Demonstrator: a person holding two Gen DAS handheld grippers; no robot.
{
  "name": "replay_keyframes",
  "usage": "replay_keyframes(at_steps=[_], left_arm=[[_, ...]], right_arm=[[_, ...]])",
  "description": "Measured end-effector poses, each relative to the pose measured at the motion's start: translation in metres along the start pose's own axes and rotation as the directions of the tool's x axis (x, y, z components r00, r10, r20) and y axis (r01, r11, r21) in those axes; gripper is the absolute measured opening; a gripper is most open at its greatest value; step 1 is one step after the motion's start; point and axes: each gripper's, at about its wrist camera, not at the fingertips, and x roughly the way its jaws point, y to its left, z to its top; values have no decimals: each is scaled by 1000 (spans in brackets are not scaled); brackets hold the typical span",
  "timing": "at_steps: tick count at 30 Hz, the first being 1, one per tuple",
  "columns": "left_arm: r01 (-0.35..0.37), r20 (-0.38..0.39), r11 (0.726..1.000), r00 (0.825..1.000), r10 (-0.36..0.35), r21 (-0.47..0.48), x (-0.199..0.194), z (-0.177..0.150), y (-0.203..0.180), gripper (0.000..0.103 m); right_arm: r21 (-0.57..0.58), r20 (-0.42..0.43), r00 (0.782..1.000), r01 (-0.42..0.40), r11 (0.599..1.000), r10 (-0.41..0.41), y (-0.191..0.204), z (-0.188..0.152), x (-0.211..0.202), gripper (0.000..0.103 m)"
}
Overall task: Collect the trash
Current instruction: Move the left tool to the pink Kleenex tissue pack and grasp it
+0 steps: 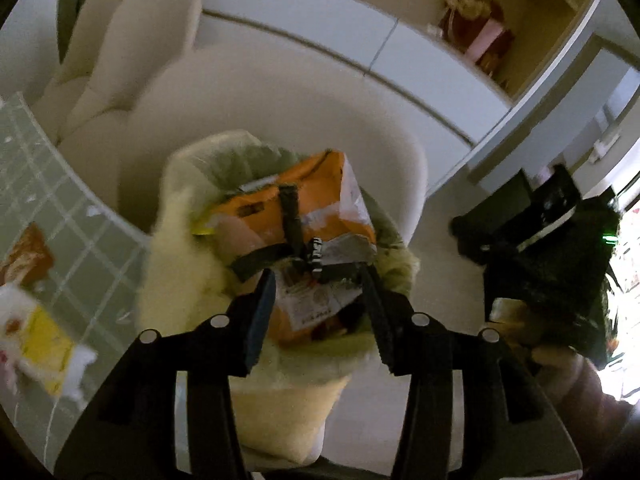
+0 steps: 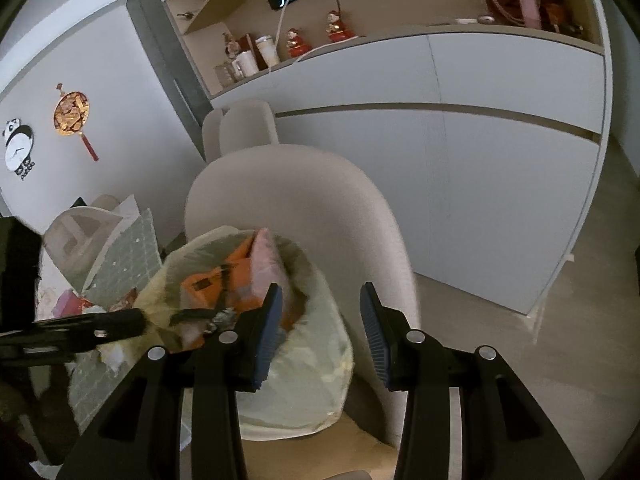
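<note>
A cream chair (image 2: 304, 208) backs the lined trash bin (image 1: 188, 280), whose base is hidden. An orange snack bag (image 1: 288, 208), partly blurred, sits in its mouth. The left gripper (image 1: 320, 304) and right gripper (image 2: 320, 332) both gape, holding nothing.

We see both views under soft, dim indoor light, with the strongest brightness blown out at the right edge of the left wrist view — likely a window, though we cannot make it out. The wrappers (image 1: 36, 320) on the desk (image 1: 80, 232) smear with motion blur, while the cabinet (image 2: 460, 152) reads sharper. Fisheye curvature bends straight lines and dark vignetting rounds every corner.
</note>
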Motion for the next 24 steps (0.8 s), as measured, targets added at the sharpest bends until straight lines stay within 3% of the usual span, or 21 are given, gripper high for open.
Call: replay_keyframes(at_steps=[3,6,10,20,24], left_arm=[[-33,74,999,997,34,-25,-37,-11,19,47],[-106,129,992,985,114,-69,-65,-22,38,47],[-218,160,962,956,244,-164,-113,-58,92,47],[-376,157,818,863,480,-435,-224,-162,209,49],[-400,147,775,838,525,-489,-253,-191,244,50]], right_arm=[[-13,7,1000,-24,1000,24,18,-1,-2,39],[-48,7,998,-55,997,55,43,-4,-2,38],[-85,-2,996,-92,992,92,75,-8,0,38],[-220,-24,981,-192,956,192,178,-29,-6,39],[-246,-38,964,-264,933,263,217,-40,-10,48]])
